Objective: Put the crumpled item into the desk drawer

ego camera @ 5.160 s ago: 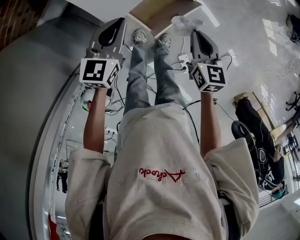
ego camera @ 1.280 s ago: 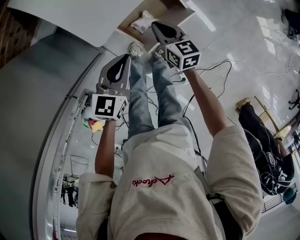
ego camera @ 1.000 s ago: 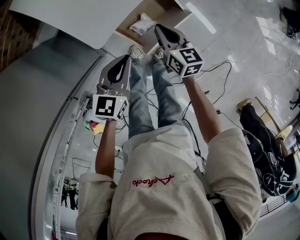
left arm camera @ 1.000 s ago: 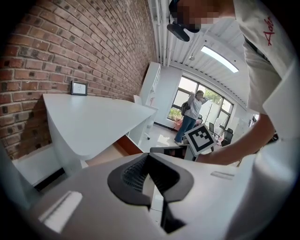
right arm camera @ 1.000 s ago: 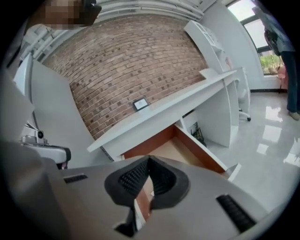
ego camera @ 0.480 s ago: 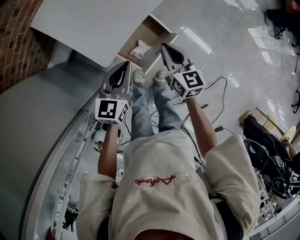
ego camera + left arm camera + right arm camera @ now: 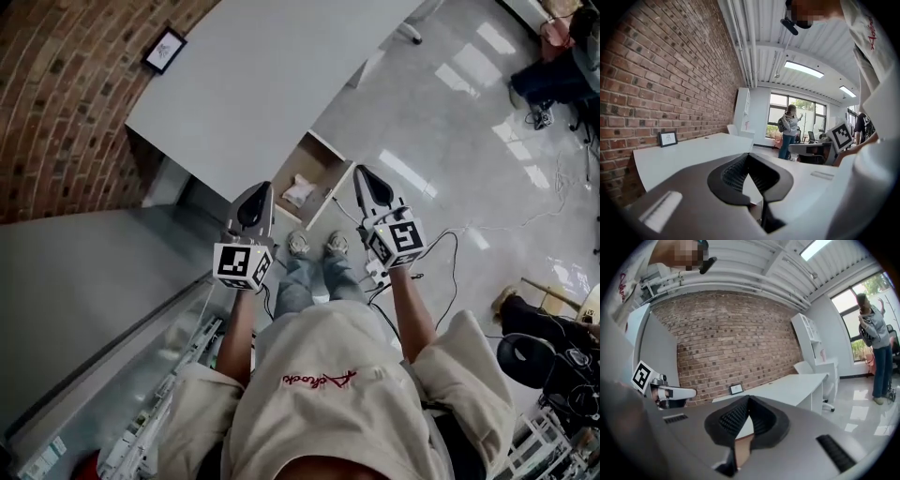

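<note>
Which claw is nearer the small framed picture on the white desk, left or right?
Left. The left claw hangs beside the drawer on the side toward the picture frame; the right claw is on the drawer's far side.

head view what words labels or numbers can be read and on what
Shirt: red script, upside down, not legible.
Framed picture: too small to read.
Left cube, right cube: square marker patterns, no words.
No text reads clearly.

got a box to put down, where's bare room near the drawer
The desk top is bare apart from the picture frame by the brick wall. The open drawer has bare wood beside the crumpled item. Cables crowd the floor by the feet.
</note>
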The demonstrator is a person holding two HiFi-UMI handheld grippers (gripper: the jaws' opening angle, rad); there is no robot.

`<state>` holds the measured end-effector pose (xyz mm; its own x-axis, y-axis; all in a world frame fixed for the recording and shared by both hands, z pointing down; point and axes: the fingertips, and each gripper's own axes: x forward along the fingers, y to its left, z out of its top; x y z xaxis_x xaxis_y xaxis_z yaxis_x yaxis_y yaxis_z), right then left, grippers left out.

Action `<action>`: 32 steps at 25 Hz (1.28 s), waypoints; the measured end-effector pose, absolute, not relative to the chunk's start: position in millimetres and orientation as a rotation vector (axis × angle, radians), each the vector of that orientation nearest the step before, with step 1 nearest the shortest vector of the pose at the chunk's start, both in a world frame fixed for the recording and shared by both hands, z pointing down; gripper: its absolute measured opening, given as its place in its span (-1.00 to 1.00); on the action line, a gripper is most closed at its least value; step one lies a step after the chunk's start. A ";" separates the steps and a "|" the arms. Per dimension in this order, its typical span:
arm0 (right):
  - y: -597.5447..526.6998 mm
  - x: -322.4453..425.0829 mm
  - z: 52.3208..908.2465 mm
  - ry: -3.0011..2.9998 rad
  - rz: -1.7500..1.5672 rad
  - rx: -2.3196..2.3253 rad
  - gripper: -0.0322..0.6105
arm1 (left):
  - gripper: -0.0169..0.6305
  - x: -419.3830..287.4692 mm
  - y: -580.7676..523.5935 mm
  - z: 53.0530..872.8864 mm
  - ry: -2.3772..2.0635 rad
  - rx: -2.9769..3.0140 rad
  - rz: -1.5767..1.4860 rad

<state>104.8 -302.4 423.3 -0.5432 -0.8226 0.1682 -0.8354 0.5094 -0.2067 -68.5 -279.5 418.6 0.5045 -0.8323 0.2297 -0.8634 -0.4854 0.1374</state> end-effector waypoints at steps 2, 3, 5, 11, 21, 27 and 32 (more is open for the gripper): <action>-303.0 115.9 404.6 -2.699 0.373 1.504 -0.87 | -0.92 -67.6 -282.1 401.6 -1.468 2.527 0.184; -304.7 120.3 395.5 -2.707 0.352 1.513 -0.87 | -0.92 -67.7 -284.7 392.8 -1.480 2.535 0.179; -304.6 127.4 379.6 -2.718 0.332 1.528 -0.87 | -0.92 -68.9 -286.5 378.2 -1.498 2.545 0.179; -307.5 132.9 346.7 -2.721 0.277 1.581 -0.87 | -0.92 -86.1 -298.4 353.8 -1.547 2.567 0.163; -321.6 141.9 321.2 -2.667 0.142 1.634 -0.87 | -0.92 -106.8 -318.1 327.6 -1.604 2.590 0.090; -329.3 154.4 311.6 -2.638 0.103 1.683 -0.87 | -0.92 -106.4 -329.3 318.3 -1.623 2.603 0.062; -330.6 159.9 312.9 -2.630 0.110 1.696 -0.87 | -0.92 -101.1 -330.9 316.3 -1.621 2.613 0.053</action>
<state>159.9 -330.6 312.9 -0.4135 -0.9093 0.0465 -0.9100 0.4111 -0.0535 -101.1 -330.9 316.3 0.4443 -0.8936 0.0639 -0.8959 -0.4427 0.0383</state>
